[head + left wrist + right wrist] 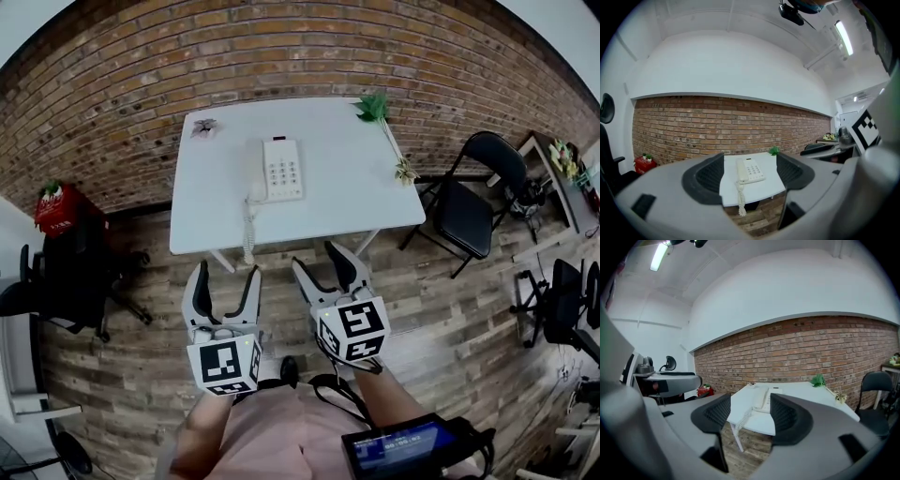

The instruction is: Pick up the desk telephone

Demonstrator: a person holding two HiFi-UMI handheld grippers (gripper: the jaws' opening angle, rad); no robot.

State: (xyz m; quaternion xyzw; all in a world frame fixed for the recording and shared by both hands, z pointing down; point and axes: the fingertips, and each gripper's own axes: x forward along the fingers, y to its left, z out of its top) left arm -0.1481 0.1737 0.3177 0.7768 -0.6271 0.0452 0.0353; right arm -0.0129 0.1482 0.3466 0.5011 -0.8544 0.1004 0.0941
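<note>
A white desk telephone (278,169) lies near the middle of a white table (347,192), its handset along the left side and its coiled cord (248,234) hanging over the near edge. The phone (750,169) shows between the jaws in the left gripper view, and again as the phone (761,399) in the right gripper view, still some way off. My left gripper (225,279) and right gripper (322,258) hover side by side over the floor in front of the table. Both are open, with nothing between their jaws.
A brick wall stands behind the table. Small green plants (373,107) lie at the table's far right corner and a small flower (203,127) at its far left. A black folding chair (473,202) stands right of the table, a red box (61,208) and dark office chair (75,281) left.
</note>
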